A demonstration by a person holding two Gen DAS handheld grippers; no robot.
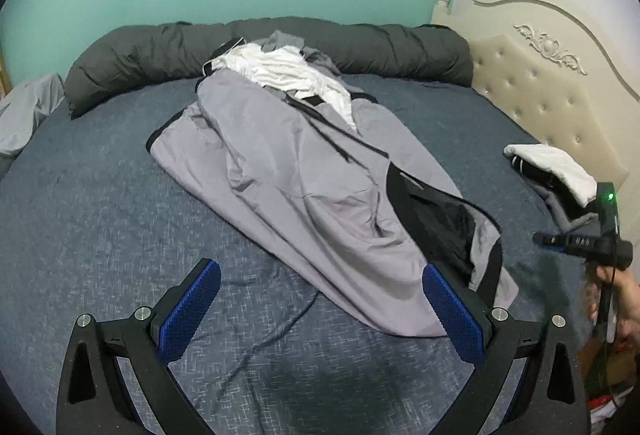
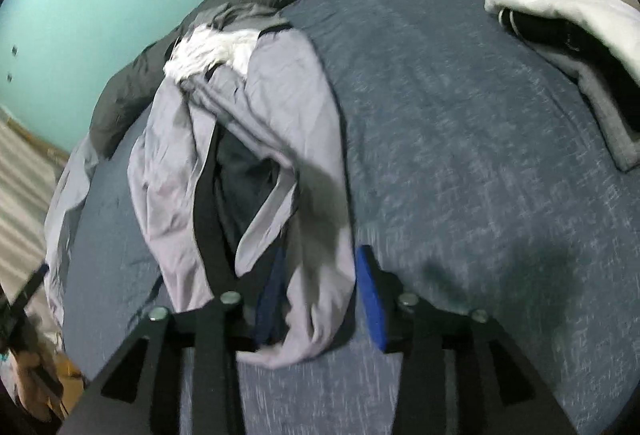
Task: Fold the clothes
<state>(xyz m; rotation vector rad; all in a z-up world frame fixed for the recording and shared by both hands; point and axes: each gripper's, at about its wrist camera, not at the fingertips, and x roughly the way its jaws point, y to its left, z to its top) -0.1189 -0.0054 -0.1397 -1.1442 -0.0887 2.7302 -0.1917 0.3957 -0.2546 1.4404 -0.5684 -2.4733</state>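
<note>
blue bed (image 1: 100,203) underneath everything, dark bolster (image 1: 160,47) along the far edge by the teal wall, cream headboard (image 1: 540,83) to the right. grey garment (image 1: 288,171) with black trim spread long across the middle of the mattress, long axis running from the far bolster down toward the near right corner, rumpled, not folded flat. white garment (image 1: 288,75) heaped on its far end. small folded pile (image 1: 556,175) of white, black and grey well apart near the headboard.

near end of the grey garment (image 2: 304,163) draped between the fingers of the right gripper (image 2: 320,295), jaws narrowed with cloth in the gap; too blurred to tell whether clamped on it or only straddling it. right gripper clearly the nearer one to that hem.

left gripper (image 1: 320,315) hovering above the mattress, jaws spread wide and holding nothing, garment edge just beside and partly behind its right pad (image 1: 452,315), rest of the cloth stretching ahead and to the right.
</note>
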